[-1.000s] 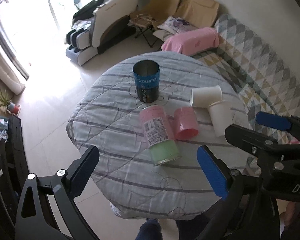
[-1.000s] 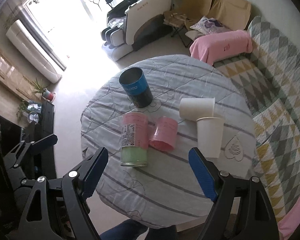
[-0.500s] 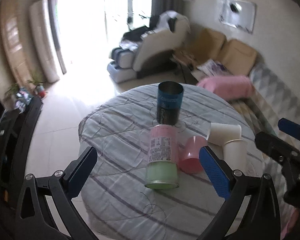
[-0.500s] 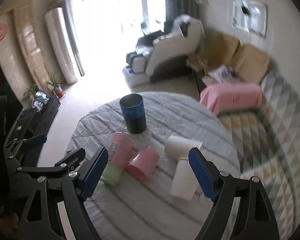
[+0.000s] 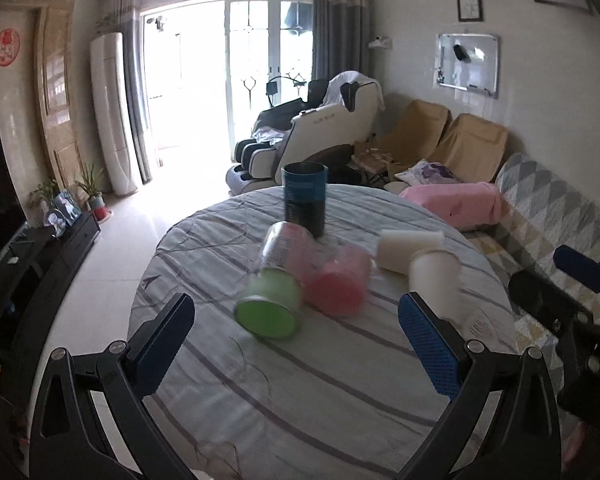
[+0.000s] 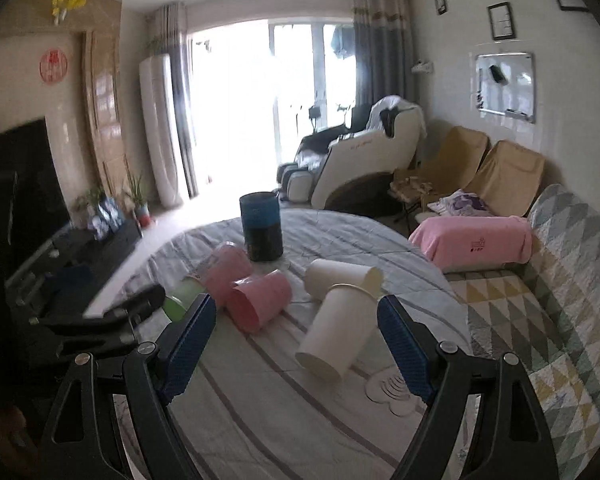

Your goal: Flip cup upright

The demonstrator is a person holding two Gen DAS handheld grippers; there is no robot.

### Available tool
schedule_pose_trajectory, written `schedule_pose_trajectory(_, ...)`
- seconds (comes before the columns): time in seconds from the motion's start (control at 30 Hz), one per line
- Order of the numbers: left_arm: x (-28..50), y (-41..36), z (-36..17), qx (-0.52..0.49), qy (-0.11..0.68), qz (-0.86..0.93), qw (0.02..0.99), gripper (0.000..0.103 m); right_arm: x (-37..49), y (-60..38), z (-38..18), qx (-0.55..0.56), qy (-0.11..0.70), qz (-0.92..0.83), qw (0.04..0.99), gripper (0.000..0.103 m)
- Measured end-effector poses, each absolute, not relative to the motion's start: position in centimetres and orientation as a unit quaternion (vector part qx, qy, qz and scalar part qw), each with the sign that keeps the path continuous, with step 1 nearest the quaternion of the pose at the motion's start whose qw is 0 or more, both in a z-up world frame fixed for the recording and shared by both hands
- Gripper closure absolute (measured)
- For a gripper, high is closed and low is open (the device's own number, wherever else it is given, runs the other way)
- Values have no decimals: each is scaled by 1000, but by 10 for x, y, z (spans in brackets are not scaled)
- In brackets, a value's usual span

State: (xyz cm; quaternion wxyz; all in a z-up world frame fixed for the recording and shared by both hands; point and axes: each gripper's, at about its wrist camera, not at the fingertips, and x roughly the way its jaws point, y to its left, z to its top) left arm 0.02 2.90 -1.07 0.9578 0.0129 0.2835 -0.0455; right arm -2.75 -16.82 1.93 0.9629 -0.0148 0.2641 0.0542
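Several cups lie on their sides on the round table: a pink and green can-like cup, a pink cup and two white paper cups. In the right wrist view the near white cup lies just ahead between my fingers, with the pink cup to its left. My left gripper is open and empty, low over the table near the green-bottomed cup. My right gripper is open and empty in front of the near white cup.
A tall blue and black can stands upright behind the fallen cups. The table has a striped grey cloth. A sofa with a patterned cover lies to the right, a massage chair beyond.
Both grippers have dropped from high above the table to a low level view and moved closer to the cups. Both stay open. The cups have not moved.
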Motion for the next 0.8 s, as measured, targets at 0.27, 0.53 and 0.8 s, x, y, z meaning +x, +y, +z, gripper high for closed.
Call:
schedule_pose_trajectory(0.27,-36,-5,3,39,255,-29,966,0,-56,-195,24,11,252,55,966,19)
schedule_pose_trajectory(0.53,-42,-13,12,48,238,-11,970,0,-63,-203,25,15,242,70,968,19)
schedule_pose_trajectory(0.8,-36,-11,11,44,237,-7,971,0,-57,-203,22,16,242,78,967,19)
